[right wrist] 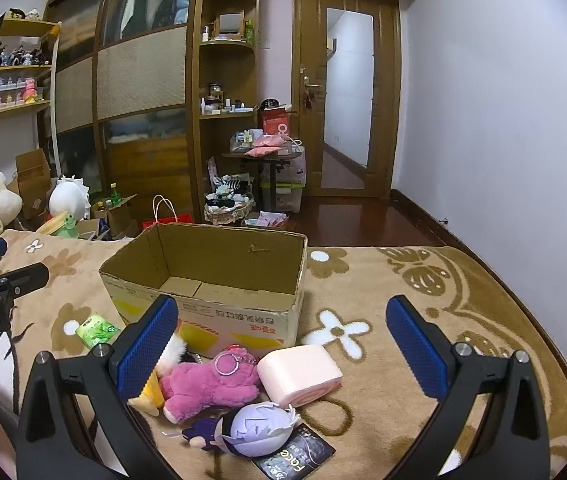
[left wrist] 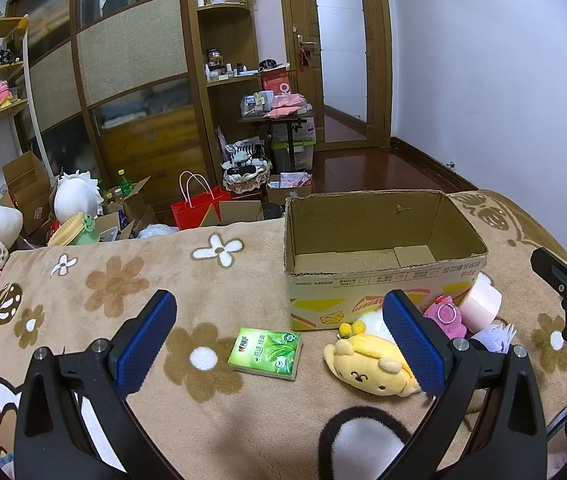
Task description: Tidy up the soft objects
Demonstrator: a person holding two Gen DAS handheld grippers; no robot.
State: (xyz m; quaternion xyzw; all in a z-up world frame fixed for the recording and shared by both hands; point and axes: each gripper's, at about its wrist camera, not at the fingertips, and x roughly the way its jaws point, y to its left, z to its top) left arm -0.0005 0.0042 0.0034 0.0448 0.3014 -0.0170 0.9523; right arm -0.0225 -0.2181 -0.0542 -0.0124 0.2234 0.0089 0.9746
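Two grippers hang over the flowered blanket (left wrist: 131,280), both spread wide and holding nothing. Between the fingers of the left gripper (left wrist: 279,344) lies a green tissue pack (left wrist: 266,353), flat on the blanket, with a yellow plush (left wrist: 367,368) just beside it at 3 o'clock, partly behind the right-hand finger. At 1 o'clock from that gripper stands the open cardboard box (left wrist: 379,280), nothing visible inside it.

The right gripper (right wrist: 279,348) frames a cluster in front of the box (right wrist: 219,320): a pink plush bear (right wrist: 207,384) with a key ring, touching the gripper's left finger side; a pink sponge-like block (right wrist: 299,372) at 3 o'clock from the bear, touching it; and a purple-haired doll (right wrist: 251,428) at 6 o'clock, lying partly on a black packet (right wrist: 299,456). The tissue pack (right wrist: 97,330) sits at 9 o'clock from the box, well apart from this cluster. Beyond the bed, at 12 o'clock, are wooden wardrobes (right wrist: 139,80) and a door (right wrist: 347,96).
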